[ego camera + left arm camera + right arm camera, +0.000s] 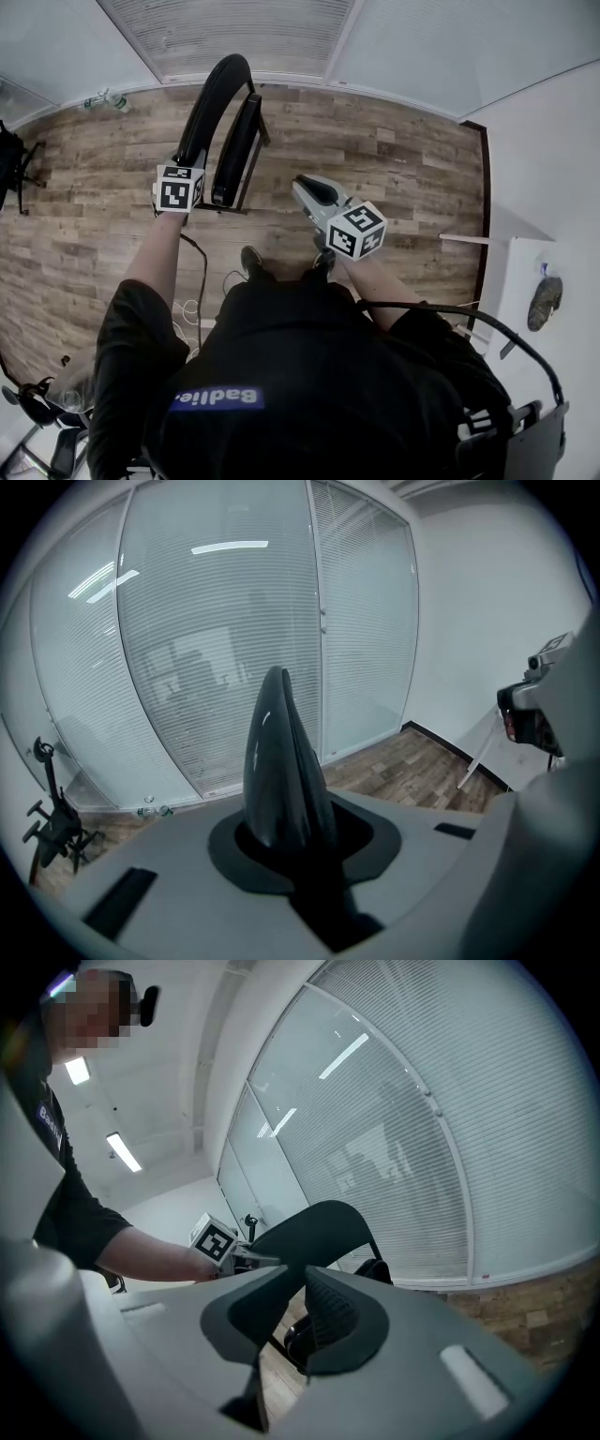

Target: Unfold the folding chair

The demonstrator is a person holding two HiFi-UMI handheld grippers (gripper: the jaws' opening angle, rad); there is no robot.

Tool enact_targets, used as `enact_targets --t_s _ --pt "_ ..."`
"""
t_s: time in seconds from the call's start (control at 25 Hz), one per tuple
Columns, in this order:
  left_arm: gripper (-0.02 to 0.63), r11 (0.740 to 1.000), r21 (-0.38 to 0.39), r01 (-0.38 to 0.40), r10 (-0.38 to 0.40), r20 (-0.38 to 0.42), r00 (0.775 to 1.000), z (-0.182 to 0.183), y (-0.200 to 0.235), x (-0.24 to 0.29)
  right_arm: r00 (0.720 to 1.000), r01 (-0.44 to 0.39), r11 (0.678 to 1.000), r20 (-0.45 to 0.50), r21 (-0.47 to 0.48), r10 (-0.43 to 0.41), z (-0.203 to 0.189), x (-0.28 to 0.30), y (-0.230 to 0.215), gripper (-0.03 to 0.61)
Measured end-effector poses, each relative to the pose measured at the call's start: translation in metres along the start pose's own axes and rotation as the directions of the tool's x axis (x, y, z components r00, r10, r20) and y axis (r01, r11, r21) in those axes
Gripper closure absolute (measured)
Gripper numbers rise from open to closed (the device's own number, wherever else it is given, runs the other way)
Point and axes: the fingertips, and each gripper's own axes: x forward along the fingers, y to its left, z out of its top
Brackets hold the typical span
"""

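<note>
Black folding chair (pixel 199 131): standing folded and upright on wood-plank floor (pixel 403 178), close to a blind-covered glass wall (pixel 234 33). Left gripper (pixel 187 159): clamping the curved top edge of the backrest (pixel 221 75). Right gripper (pixel 304 185): hanging near the seat (pixel 238 141), jaws narrowly parted, grasping nothing. Hazard: one high hold is carrying all control, so pressing the seat down is risking a tip or skid. The legs' footing is hidden, so steadiness is probably uncertain. The smooth rim may be slipping between the pads.
</note>
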Motion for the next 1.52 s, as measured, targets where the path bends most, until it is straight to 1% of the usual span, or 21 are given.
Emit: enact_targets --t_s 0.28,0.68,0.88,1.08,1.32,1.52 --pt "0.537 1.000 0.007 0.006 -0.006 0.004 1.000 0.001 0.004 0.002 0.999 -0.004 0.999 -0.046 0.048 0.006 -0.015 0.027 -0.013 0.519" --pt "0.537 1.000 0.017 0.003 -0.004 0.023 1.000 0.002 0.005 0.006 0.991 0.008 0.991 -0.136 0.136 0.011 -0.054 0.065 -0.043 0.474" --pt "0.537 1.000 0.019 0.001 -0.002 0.028 1.000 0.003 0.007 0.008 0.975 -0.009 0.989 -0.220 0.146 0.042 -0.078 0.096 -0.049 0.424" --pt "0.537 1.000 0.018 0.004 -0.005 0.033 0.999 0.002 0.009 0.008 0.960 -0.021 0.984 -0.273 0.178 0.069 -0.096 0.134 -0.052 0.404" --pt "0.537 1.000 0.010 0.010 -0.010 0.041 0.999 -0.001 0.009 0.010 0.933 -0.004 0.978 -0.351 0.208 0.079 -0.127 0.179 -0.060 0.366" --pt "0.537 1.000 0.013 0.016 -0.016 0.049 0.999 0.000 0.014 0.011 0.928 0.034 0.966 -0.367 0.255 0.064 -0.140 0.218 -0.067 0.352"
